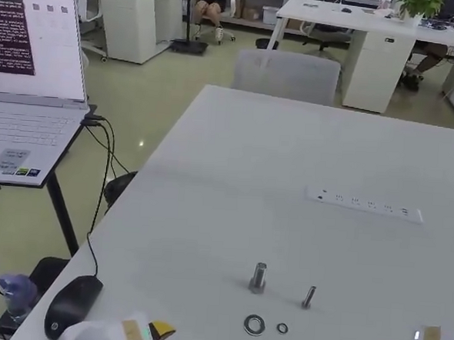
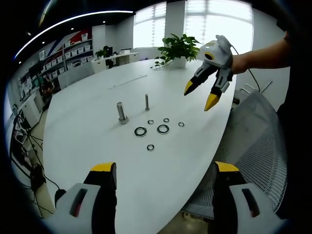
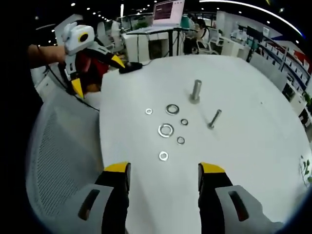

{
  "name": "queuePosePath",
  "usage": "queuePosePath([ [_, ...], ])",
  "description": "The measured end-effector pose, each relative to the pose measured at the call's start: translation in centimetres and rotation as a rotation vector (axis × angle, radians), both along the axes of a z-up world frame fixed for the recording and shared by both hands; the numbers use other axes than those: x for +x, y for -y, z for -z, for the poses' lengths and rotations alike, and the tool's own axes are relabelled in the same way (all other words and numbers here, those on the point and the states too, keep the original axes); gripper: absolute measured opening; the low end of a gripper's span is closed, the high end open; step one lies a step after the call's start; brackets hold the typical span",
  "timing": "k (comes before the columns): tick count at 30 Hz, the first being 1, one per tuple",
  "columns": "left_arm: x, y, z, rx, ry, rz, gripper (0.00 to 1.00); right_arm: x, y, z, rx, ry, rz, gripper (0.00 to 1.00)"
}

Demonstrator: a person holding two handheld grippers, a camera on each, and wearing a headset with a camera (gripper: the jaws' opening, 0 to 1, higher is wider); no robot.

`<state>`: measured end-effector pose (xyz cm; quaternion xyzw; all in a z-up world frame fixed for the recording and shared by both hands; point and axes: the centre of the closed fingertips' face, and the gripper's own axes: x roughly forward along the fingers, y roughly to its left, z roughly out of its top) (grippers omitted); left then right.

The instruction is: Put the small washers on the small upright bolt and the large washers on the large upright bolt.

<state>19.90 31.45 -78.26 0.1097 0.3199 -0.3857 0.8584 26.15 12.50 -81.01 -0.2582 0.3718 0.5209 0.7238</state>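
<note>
Left tool: jaws wide apart, empty.
Right tool: jaws wide apart, empty.
Washers: loose on bench, near upright large bolt and small bolt.

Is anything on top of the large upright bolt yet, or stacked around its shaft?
Nothing. The large bolt has a bare shaft and top. All six washers lie loose on the table beside it. Its base, flat on the table, hides what is underneath.

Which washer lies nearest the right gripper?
The small washer lying by itself just ahead of the right gripper. The other five lie farther off, toward the large bolt.
</note>
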Motion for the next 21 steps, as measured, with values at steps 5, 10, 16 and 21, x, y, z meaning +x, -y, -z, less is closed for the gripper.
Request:
queuePosePath([
  [5, 0.3, 0.2, 0.0, -0.015, -0.002, -0.007, 0.8, 0.3, -0.4, 0.7, -0.036, -0.012, -0.04, 0.51],
  [10, 0.3, 0.3, 0.0, -0.014, 0.001, 0.0, 0.8, 0.3, -0.8, 1.4, -0.058, -0.03, -0.069, 0.47],
  [16, 0.2, 0.5, 0.2, -0.012, -0.005, 0.01, 0.82, 0.4, -1.2, 2.3, -0.099, -0.044, -0.117, 0.42],
  [21, 0.2, 0.4, 0.3, -0.017, -0.014, 0.008, 0.82, 0.4, -1.4, 3.0, -0.139, -0.05, -0.152, 0.4],
])
